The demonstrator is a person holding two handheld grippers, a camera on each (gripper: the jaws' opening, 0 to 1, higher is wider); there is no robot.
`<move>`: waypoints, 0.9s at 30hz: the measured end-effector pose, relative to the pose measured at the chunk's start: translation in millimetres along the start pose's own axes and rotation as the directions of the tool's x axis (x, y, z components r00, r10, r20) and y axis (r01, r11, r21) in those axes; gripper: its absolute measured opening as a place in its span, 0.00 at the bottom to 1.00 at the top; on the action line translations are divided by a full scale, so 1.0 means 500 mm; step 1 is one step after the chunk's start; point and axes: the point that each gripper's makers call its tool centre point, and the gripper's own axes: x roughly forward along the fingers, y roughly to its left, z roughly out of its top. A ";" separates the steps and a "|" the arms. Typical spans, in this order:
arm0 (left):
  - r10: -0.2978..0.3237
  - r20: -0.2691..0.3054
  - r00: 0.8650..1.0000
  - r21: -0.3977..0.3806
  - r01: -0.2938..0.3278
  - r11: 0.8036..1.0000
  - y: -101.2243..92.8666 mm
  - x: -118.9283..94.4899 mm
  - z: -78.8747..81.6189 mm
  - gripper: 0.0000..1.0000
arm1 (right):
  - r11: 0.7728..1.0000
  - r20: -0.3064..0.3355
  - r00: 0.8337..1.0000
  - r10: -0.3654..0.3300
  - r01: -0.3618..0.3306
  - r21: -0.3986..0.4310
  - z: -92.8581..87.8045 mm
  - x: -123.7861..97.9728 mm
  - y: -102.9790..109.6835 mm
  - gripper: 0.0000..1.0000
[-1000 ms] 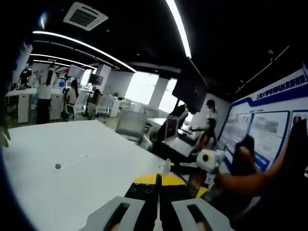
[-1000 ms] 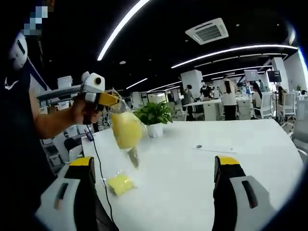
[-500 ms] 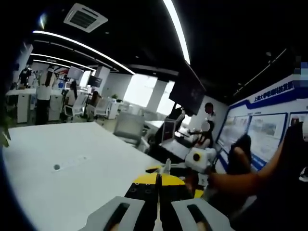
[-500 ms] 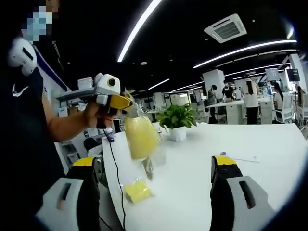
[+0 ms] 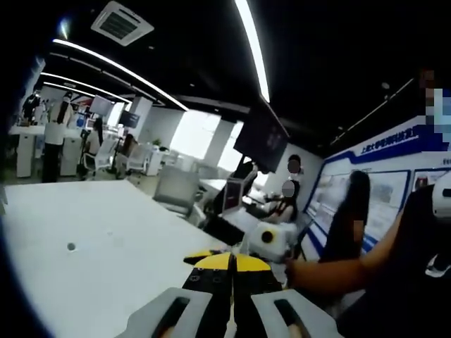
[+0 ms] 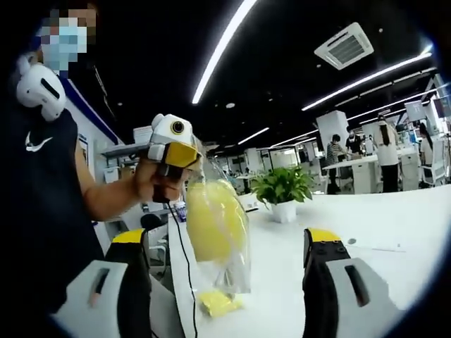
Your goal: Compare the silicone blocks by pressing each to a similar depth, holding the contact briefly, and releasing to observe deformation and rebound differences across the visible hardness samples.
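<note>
My left gripper (image 5: 233, 260) is shut, and a sliver of clear plastic sticks up from its yellow tips. In the right gripper view the left gripper (image 6: 184, 156) is held up by a hand, and a clear plastic bag (image 6: 229, 271) hangs from its shut jaws. Inside the bag is a yellow silicone block (image 6: 215, 222). A second yellow block (image 6: 218, 303) lies on the white table (image 6: 394, 232) below the bag. My right gripper (image 6: 225, 238) is open, its jaws standing either side of the hanging bag and apart from it. The right gripper (image 5: 266, 241) comes in from the right, close to the left one's tips.
A potted plant (image 6: 282, 190) stands on the table behind the bag. The person's arm (image 5: 338, 264) and dark-clothed body (image 6: 42, 211) are close by. Desks, chairs (image 5: 176, 190) and other people fill the office beyond, with a poster wall (image 5: 380, 183) to one side.
Both cameras have shifted. The bag under the left gripper now looks larger and nearer between the right jaws, and the right gripper has drawn closer to the left one's tips.
</note>
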 end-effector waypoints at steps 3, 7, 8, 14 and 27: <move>-0.006 0.002 1.000 -0.001 0.006 1.000 -0.005 0.000 0.001 0.00 | 1.000 0.025 1.000 0.017 -0.017 0.003 0.012 0.004 0.007 0.76; -0.016 0.005 1.000 -0.006 0.016 1.000 -0.011 -0.001 0.003 0.00 | 0.999 0.048 0.998 0.042 -0.043 0.005 0.024 0.007 0.016 0.64; -0.017 0.006 1.000 -0.007 0.017 1.000 -0.013 -0.001 0.003 0.00 | 0.999 0.053 0.997 0.053 -0.054 0.007 0.026 0.008 0.021 0.62; -0.025 0.017 1.000 -0.018 0.026 1.000 -0.019 -0.005 0.008 0.00 | 0.996 0.056 0.995 0.085 -0.085 0.013 0.026 0.015 0.035 0.47; -0.028 0.027 0.999 -0.024 0.028 0.999 -0.025 -0.011 0.011 0.00 | 0.994 0.054 0.993 0.110 -0.110 -0.001 0.032 0.020 0.047 0.29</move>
